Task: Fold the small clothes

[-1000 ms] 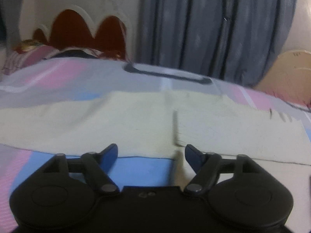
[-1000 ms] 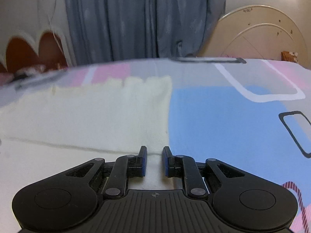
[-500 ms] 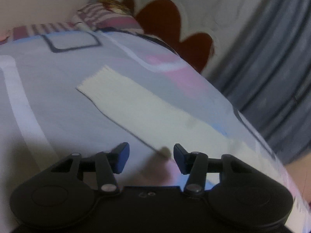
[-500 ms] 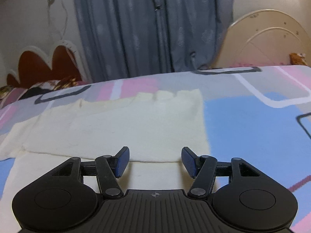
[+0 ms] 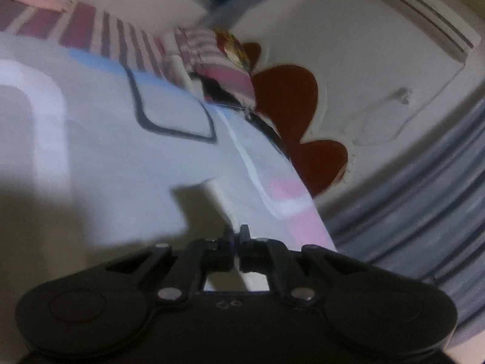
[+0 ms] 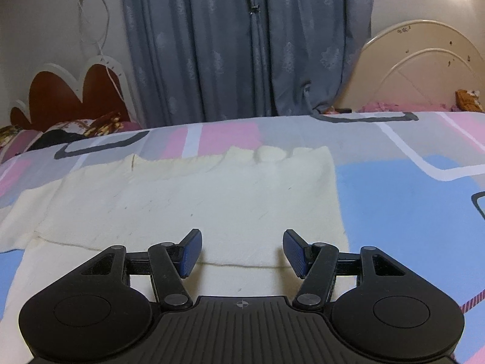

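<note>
A cream knitted garment (image 6: 194, 200) lies flat on the bed, partly folded, with a folded edge just ahead of my right gripper (image 6: 241, 250). The right gripper is open and empty, low over the near part of the garment. In the left wrist view my left gripper (image 5: 236, 235) is shut on a narrow cream strip of the garment (image 5: 222, 200) and holds it lifted on edge above the bedsheet. The view is tilted and blurred.
The bedsheet (image 6: 394, 200) has pink, blue and grey blocks. A red scalloped headboard (image 6: 69, 97) and striped pillows (image 5: 209, 57) are at the left. Grey curtains (image 6: 248, 45) hang behind. A cream headboard (image 6: 424, 72) stands at the back right.
My left gripper swung left to the garment's sleeve end, closed on it and lifted it. My right gripper opened and drew back from the garment's folded edge.
</note>
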Motion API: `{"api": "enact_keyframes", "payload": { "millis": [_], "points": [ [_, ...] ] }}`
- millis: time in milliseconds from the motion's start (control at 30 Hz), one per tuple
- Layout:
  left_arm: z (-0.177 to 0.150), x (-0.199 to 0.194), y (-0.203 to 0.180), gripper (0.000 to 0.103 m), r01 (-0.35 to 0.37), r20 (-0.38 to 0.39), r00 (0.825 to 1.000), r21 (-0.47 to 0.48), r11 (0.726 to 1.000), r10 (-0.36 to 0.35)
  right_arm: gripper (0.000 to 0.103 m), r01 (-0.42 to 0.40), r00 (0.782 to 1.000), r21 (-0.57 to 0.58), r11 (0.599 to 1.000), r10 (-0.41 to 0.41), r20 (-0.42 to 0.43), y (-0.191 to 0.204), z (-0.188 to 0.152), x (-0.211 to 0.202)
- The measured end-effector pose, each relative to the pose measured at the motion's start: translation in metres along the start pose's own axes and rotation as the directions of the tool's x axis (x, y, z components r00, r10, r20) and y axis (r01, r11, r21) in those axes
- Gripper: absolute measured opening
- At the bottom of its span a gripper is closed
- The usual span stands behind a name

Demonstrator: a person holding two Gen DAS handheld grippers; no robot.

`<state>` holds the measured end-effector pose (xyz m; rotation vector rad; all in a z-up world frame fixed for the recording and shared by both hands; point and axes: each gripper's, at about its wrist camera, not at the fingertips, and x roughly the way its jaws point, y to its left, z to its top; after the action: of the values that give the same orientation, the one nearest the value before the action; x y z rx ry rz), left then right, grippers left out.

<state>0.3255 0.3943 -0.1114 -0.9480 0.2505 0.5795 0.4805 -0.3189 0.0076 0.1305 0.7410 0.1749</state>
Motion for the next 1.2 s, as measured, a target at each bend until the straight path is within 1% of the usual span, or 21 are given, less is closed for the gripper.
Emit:
{"api": "enact_keyframes", "payload": {
  "millis": [100,200,267,333,400,433,467,533,600,667,700,833,867,933,967,1033,1067,1100,1133,1167,1200],
  "points": [
    [-0.010,0.012,0.008,0.002,-0.061,-0.069,0.996,0.028,0.998,0.063,0.060,0.001,1.000,0.004,1.000,-0.001,-0.009,-0.003,-0.001,0.003],
    [-0.012,0.012,0.008,0.002,-0.045,-0.071,0.996,0.018,0.999,0.047,0.060,0.004,1.000,0.013,1.000,-0.004,-0.013,-0.006,-0.004,0.002],
    [-0.011,0.012,0.000,0.002,-0.033,-0.071,0.997,0.044,0.999,0.036,0.060,0.007,1.000,0.016,1.000,-0.007,-0.016,-0.010,-0.005,0.002],
    [-0.012,0.012,-0.017,0.002,0.015,-0.062,0.998,0.105,0.994,-0.008,0.060,0.009,1.000,0.024,1.000,-0.009,-0.015,-0.012,-0.006,0.002],
    [-0.020,0.007,-0.048,0.002,0.084,-0.075,0.995,0.198,0.977,-0.070,0.060,0.011,1.000,0.037,0.999,-0.011,-0.007,-0.015,-0.006,0.000],
    [-0.026,0.007,-0.065,0.002,0.125,-0.093,0.990,0.243,0.962,-0.105,0.060,0.010,1.000,0.045,0.999,-0.009,-0.003,-0.016,-0.007,-0.001],
    [-0.036,0.008,-0.086,0.002,0.176,-0.124,0.982,0.294,0.939,-0.145,0.060,0.008,1.000,0.050,0.999,-0.008,0.000,-0.017,-0.007,-0.002],
    [-0.059,0.004,-0.122,0.002,0.256,-0.181,0.963,0.382,0.888,-0.200,0.060,0.005,1.000,0.057,0.998,-0.006,0.005,-0.018,-0.008,-0.005],
    [-0.090,0.003,-0.160,0.002,0.342,-0.259,0.934,0.455,0.822,-0.245,0.060,0.000,1.000,0.060,0.998,0.000,0.013,-0.019,-0.009,-0.009],
    [-0.130,-0.005,-0.196,0.002,0.404,-0.321,0.909,0.523,0.751,-0.266,0.060,0.000,1.000,0.069,0.998,-0.002,0.024,-0.022,-0.010,-0.015],
    [-0.149,-0.008,-0.212,0.002,0.428,-0.351,0.897,0.543,0.723,-0.268,0.060,0.002,1.000,0.076,0.997,-0.004,0.030,-0.023,-0.010,-0.018],
    [-0.232,-0.016,-0.264,0.002,0.513,-0.472,0.848,0.616,0.599,-0.241,0.060,0.014,0.999,0.115,0.993,-0.019,0.049,-0.035,-0.006,-0.030],
    [-0.255,-0.017,-0.274,0.002,0.536,-0.503,0.833,0.631,0.561,-0.230,0.060,0.016,0.998,0.123,0.992,-0.023,0.054,-0.038,-0.005,-0.033],
    [-0.294,-0.022,-0.288,0.002,0.555,-0.544,0.818,0.663,0.502,-0.185,0.060,0.018,0.998,0.137,0.990,-0.027,0.061,-0.044,-0.003,-0.041],
    [-0.313,-0.021,-0.293,0.002,0.567,-0.569,0.807,0.670,0.479,-0.158,0.060,0.021,0.997,0.142,0.990,-0.031,0.065,-0.047,-0.002,-0.044],
    [-0.339,-0.023,-0.293,0.004,0.601,-0.618,0.775,0.660,0.451,-0.128,0.060,0.028,0.996,0.155,0.987,-0.041,0.076,-0.053,-0.001,-0.052],
    [-0.354,-0.028,-0.293,0.008,0.617,-0.640,0.761,0.662,0.425,-0.107,0.060,0.032,0.996,0.166,0.986,-0.045,0.080,-0.056,-0.001,-0.054],
    [-0.366,-0.030,-0.292,0.026,0.624,-0.651,0.754,0.669,0.405,-0.088,0.060,0.033,0.995,0.179,0.983,-0.048,0.082,-0.060,0.000,-0.056],
    [-0.374,-0.031,-0.290,0.040,0.626,-0.654,0.753,0.676,0.389,-0.075,0.060,0.031,0.996,0.194,0.980,-0.047,0.080,-0.064,0.001,-0.057],
    [-0.377,-0.038,-0.285,0.041,0.631,-0.651,0.754,0.679,0.376,-0.089,0.060,0.026,0.996,0.206,0.978,-0.044,0.080,-0.066,0.001,-0.057],
    [-0.374,-0.042,-0.281,0.043,0.632,-0.645,0.757,0.677,0.377,-0.110,0.060,0.021,0.996,0.216,0.976,-0.039,0.081,-0.067,0.002,-0.058]
  ]
}}
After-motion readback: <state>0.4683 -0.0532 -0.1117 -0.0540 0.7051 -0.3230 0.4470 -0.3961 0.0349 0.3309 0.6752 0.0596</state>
